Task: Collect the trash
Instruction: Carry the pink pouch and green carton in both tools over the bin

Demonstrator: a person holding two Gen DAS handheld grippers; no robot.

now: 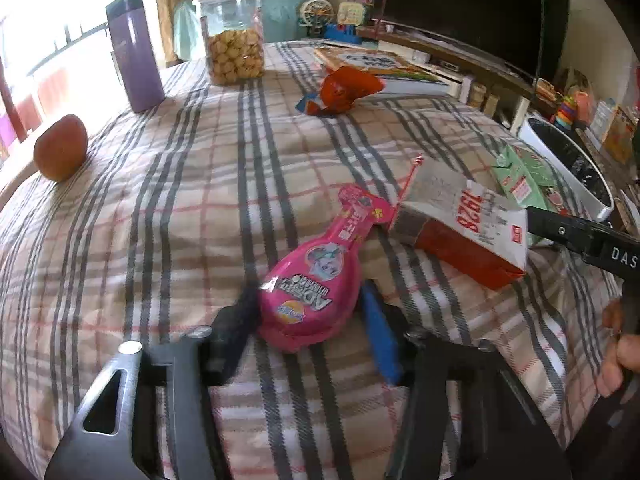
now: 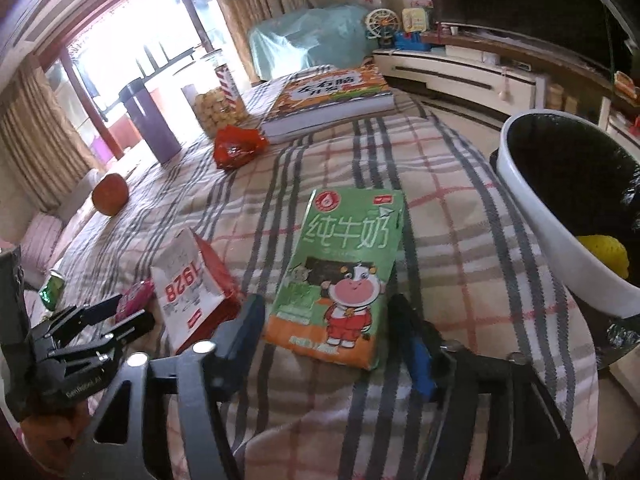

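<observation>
A pink drink pouch (image 1: 310,292) lies on the plaid tablecloth, and my left gripper (image 1: 308,320) is open with a finger on each side of its fat end. A red and white "1928" carton (image 1: 468,224) lies just right of it, also in the right wrist view (image 2: 192,288). My right gripper (image 2: 326,328) is open around the near end of a flattened green milk carton (image 2: 344,268). A crumpled red wrapper (image 1: 340,90) lies farther back. The white bin with a black liner (image 2: 560,216) stands at the table's right edge with something yellow inside.
A purple tumbler (image 1: 134,52), a clear jar of biscuits (image 1: 234,36), an orange fruit (image 1: 60,146) and a thick book (image 2: 332,96) stand on the far half of the table. A green can (image 2: 52,290) lies at the left edge. A TV cabinet runs along the right.
</observation>
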